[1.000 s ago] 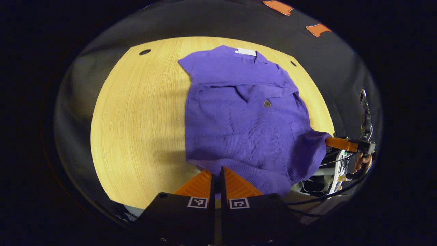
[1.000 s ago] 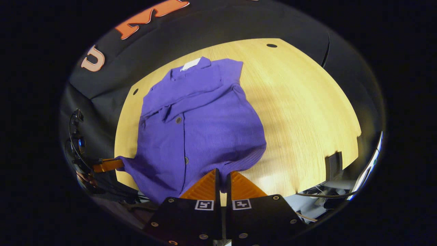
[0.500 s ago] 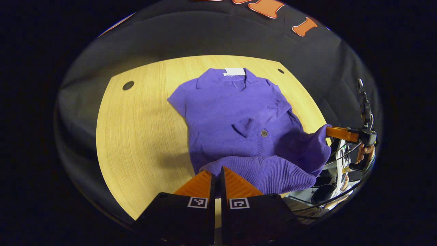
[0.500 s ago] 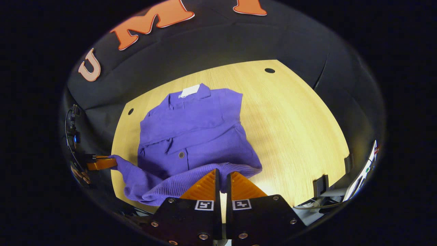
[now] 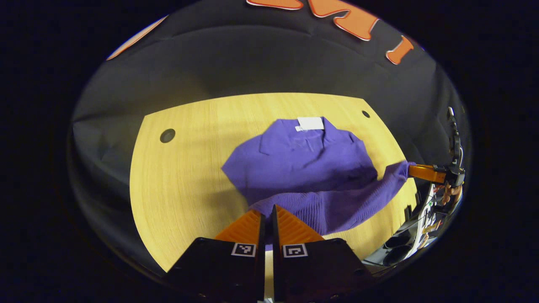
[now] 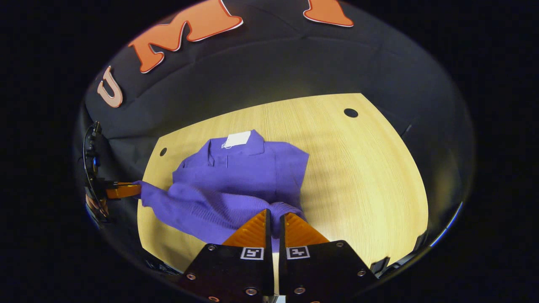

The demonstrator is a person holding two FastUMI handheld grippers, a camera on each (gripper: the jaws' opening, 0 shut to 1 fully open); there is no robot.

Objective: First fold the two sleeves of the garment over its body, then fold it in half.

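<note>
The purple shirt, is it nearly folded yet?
Nearly. The sleeves look already tucked in over the purple shirt. Now the left tool and right tool each pinch a hem corner, carrying it toward the collar. Left: lay the hem down and let go.

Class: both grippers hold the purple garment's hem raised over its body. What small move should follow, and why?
Probably carry the hem forward toward the collar, then lower it. Left gripper and right gripper each pinch a hem corner, and the garment is only partly doubled over on the table.

Purple garment (image 6: pixel 244 176) on wooden table (image 6: pixel 358 168), hem lifted — right gripper (image 6: pixel 274 221) clamping it
</note>
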